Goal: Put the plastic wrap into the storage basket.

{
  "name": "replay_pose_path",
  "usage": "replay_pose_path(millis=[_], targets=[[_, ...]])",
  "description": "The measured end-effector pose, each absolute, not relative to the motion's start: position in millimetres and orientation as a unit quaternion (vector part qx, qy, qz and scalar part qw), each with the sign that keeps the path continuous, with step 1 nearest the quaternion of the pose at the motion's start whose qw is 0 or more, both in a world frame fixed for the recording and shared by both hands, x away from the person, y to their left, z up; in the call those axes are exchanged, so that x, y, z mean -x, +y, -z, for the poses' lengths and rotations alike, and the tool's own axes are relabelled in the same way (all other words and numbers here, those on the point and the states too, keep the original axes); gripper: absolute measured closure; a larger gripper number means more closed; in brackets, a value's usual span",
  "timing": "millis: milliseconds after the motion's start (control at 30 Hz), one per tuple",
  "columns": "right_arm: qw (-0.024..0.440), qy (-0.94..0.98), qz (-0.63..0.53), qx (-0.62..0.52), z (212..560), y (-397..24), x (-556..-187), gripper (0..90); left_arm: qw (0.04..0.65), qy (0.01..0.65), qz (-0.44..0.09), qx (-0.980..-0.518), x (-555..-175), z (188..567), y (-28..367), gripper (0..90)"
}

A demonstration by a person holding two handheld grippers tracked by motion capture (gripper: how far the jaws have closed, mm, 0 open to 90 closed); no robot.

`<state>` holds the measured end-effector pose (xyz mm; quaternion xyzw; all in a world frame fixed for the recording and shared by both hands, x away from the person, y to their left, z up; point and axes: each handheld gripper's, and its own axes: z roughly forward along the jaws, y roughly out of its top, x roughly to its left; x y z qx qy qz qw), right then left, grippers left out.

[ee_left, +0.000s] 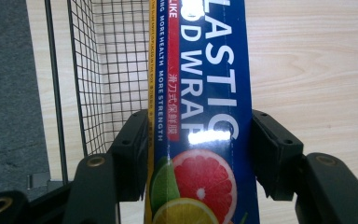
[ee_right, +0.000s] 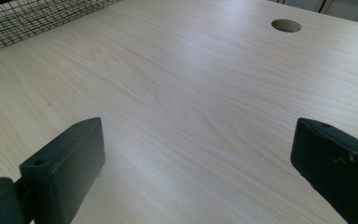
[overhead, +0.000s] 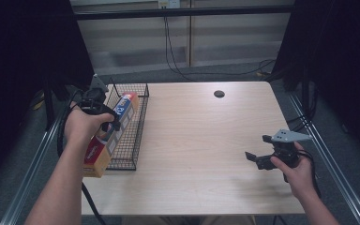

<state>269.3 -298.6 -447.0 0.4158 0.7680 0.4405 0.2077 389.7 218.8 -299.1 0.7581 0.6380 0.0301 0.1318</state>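
Reading along the blue face of the plastic wrap box [ee_left: 200, 93], the white letters "LASTIC" and "D WRAP" are being shown in the left gripper view, with the first letters cut off by the frame. A red strip beside them is carrying white Chinese characters, and a yellow edge band is bearing small print that includes "MORE HEALTH" and "MORE STRENGTH". Cut citrus fruit, a pink grapefruit half among it, is being pictured at the 6 o'clock end of that face.

The box is being grasped by the left gripper [ee_left: 200, 154], its two black jaws pressed on either long side. In the high view the left gripper [overhead: 104, 121] and box [overhead: 116, 123] are being held at 9 o'clock of the table [overhead: 201, 140], over the black wire basket [overhead: 132, 136]; the near end of the box, orange with a red label, is sticking out past the basket's front rim. Whether the box is resting on the mesh cannot be told, since the hand is covering its middle.

The right gripper [overhead: 262, 151] is being held released at 4 o'clock, its matte black jaws standing wide apart above the pale wood-grain tabletop. A round cable hole [overhead: 219, 93] is being shown at 12 o'clock.
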Motion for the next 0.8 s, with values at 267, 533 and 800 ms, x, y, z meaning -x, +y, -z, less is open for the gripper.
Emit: replay_pose_path(millis=[267, 533, 800], targets=[[0.208, 0.769, -0.440, -0.415, 447.6, -297.9, -269.7, 2.7, 0.129, 0.643, -0.033, -0.754, -391.3, 304.2, 221.5, 44.4], [0.208, 0.769, -0.440, -0.414, 447.5, -298.4, -269.4, 2.7, 0.127, 0.643, -0.032, -0.755, -394.3, 309.7, 221.7, 44.4], [0.206, 0.769, -0.439, -0.416, 448.0, -298.7, -269.3, 2.7, 0.123, 0.646, -0.029, -0.753, -397.6, 317.5, 221.8, 44.4]])
